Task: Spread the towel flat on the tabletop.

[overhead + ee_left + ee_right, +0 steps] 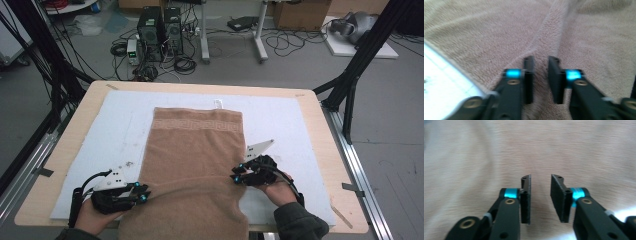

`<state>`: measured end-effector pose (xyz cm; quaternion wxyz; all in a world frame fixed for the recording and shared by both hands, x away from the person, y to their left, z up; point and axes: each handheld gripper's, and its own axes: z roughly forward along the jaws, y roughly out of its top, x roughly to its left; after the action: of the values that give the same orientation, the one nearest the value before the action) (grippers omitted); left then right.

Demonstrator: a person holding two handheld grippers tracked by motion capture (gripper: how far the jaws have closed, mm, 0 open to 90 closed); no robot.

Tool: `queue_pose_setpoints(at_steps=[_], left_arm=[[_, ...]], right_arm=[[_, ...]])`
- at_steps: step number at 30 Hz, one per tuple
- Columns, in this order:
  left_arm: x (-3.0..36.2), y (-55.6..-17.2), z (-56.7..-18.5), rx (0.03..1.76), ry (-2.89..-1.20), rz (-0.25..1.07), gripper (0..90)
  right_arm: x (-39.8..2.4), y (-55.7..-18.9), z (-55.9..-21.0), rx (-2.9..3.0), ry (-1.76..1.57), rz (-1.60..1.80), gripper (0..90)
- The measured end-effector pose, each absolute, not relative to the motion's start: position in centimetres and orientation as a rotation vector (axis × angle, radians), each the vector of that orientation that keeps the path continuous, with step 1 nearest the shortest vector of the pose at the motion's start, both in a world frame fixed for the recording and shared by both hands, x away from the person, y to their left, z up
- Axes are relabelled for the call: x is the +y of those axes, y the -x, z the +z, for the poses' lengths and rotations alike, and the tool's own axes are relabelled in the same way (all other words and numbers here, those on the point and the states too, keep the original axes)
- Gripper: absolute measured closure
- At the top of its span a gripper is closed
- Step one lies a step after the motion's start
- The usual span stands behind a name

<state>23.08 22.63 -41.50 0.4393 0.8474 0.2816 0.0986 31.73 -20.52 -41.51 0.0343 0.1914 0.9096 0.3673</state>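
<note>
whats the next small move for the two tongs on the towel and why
Probably close both tongs on the cloth. The left tongs straddle a raised fold of the brown towel with a gap still showing, and the right tongs stand open at its right edge. The near end hangs over the table edge, unfolded, so a grip comes first.

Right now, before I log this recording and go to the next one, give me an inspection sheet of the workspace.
Surface: wooden table covered by a white mat.
Job's things: tan towel lying lengthwise on the mat, patterned band at the far end, near end hanging over the table's front edge, a ridge across it between the grippers.
Clutter: nothing seen on the mat besides the towel.
Grippers: left gripper at the towel's left edge, right gripper at its right edge; both have a gap between the jaws with towel behind; not pressing on it.
Cables: black cable trailing from the left gripper.
Surroundings: computer towers, floor wiring, cardboard box, black frame struts.
</note>
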Motion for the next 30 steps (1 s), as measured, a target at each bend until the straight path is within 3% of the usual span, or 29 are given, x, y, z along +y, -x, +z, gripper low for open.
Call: queue_pose_setpoints(at_steps=[8, 11, 12, 13, 15, 19, 24, 28, 30], left_arm=[[22.4, -28.8, -41.7, 0.820, -2.062, 0.301, 62.1], [21.8, -30.6, -42.9, 0.888, -2.111, 0.325, 60.9], [21.5, -31.1, -43.5, 0.912, -2.156, 0.337, 62.8], [21.3, -31.5, -44.0, 0.922, -2.180, 0.335, 70.1], [21.2, -31.6, -43.9, 0.909, -2.173, 0.362, 85.7], [20.7, -32.5, -43.7, 0.933, -2.177, 0.444, 89.3], [21.0, -34.7, -43.4, 1.022, -2.067, 0.530, 89.1], [21.7, -34.5, -42.9, 1.022, -2.045, 0.503, 78.3], [22.0, -33.5, -42.4, 0.980, -2.033, 0.484, 74.2]], right_arm=[[-21.0, -35.2, -43.0, 2.741, -0.748, 1.036, 60.9], [-20.7, -35.6, -43.4, 2.743, -0.738, 1.023, 73.2], [-20.6, -35.7, -43.4, 2.754, -0.712, 1.028, 80.0], [-20.5, -35.7, -43.4, 2.758, -0.690, 1.027, 84.6], [-20.3, -35.9, -43.2, 2.762, -0.698, 1.005, 86.3], [-19.7, -37.1, -42.2, 2.697, -0.722, 0.975, 86.6], [-19.3, -39.0, -41.6, 2.638, -0.775, 0.956, 85.0], [-19.8, -39.0, -41.5, 2.616, -0.818, 0.973, 72.6], [-20.1, -38.2, -41.0, 2.609, -0.789, 1.030, 70.8]])
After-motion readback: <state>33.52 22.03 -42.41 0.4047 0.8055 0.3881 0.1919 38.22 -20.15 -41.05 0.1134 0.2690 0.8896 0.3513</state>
